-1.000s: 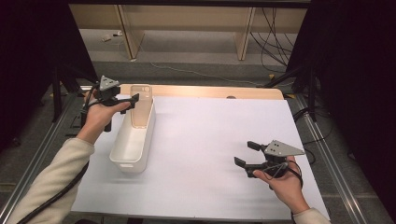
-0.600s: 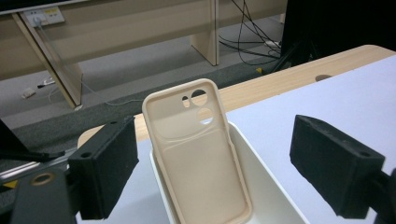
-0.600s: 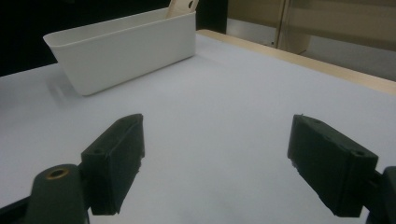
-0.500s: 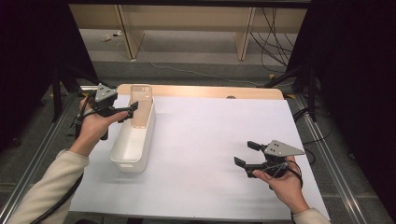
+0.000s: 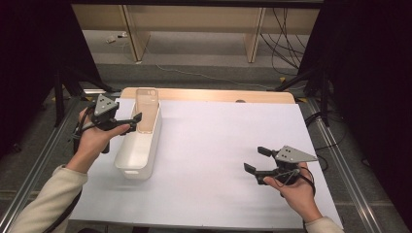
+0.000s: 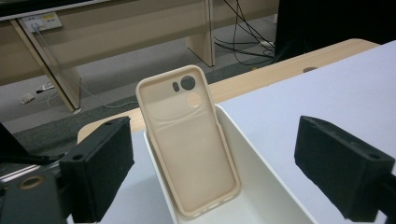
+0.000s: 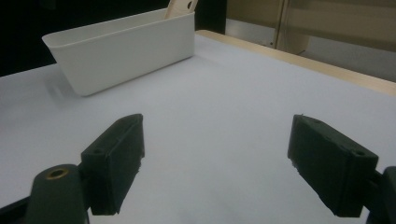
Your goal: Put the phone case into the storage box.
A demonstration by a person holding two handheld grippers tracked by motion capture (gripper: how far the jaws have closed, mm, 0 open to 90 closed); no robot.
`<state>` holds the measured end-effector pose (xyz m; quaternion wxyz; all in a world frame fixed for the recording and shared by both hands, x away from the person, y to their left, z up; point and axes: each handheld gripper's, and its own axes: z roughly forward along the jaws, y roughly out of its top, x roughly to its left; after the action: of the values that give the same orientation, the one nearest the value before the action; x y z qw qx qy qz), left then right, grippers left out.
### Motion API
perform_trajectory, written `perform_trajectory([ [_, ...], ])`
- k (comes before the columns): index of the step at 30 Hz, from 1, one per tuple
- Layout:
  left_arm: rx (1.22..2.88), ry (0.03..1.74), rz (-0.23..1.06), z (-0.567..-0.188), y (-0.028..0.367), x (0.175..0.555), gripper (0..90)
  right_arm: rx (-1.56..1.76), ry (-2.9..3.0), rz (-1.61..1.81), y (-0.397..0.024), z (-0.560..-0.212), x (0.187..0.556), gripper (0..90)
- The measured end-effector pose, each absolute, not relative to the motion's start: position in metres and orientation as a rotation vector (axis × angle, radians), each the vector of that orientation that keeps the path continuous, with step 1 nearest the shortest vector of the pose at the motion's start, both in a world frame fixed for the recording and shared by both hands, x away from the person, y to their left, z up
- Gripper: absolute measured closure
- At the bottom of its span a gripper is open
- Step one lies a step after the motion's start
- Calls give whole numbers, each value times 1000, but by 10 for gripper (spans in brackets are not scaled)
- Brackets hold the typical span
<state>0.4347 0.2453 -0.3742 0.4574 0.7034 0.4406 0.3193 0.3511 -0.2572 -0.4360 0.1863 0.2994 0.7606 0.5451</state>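
Left gripper view: phone case (image 6: 191,149) leans, seemingly free, between left tongs (image 6: 233,177).

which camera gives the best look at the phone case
The left gripper view: the phone case faces the camera, leaning in the bin, cutouts clear. The high view shows it small from above; the right gripper view catches just its top corner.

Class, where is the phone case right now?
The phone case stands leaning in the white bin's far end, at the table's left, just ahead of the open left gripper.

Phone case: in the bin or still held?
In the bin: the phone case leans upright against the white bin end wall, clear of the open left tool.
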Motion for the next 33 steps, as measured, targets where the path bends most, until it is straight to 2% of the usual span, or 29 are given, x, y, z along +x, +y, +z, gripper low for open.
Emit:
perform_trajectory([
  [13,1728,1046,773,-379,241,412,52,839,2152,1535,-257,-436,351,200],
  [33,1715,987,730,-384,234,392,50,838,2144,1543,-256,-436,351,199],
])
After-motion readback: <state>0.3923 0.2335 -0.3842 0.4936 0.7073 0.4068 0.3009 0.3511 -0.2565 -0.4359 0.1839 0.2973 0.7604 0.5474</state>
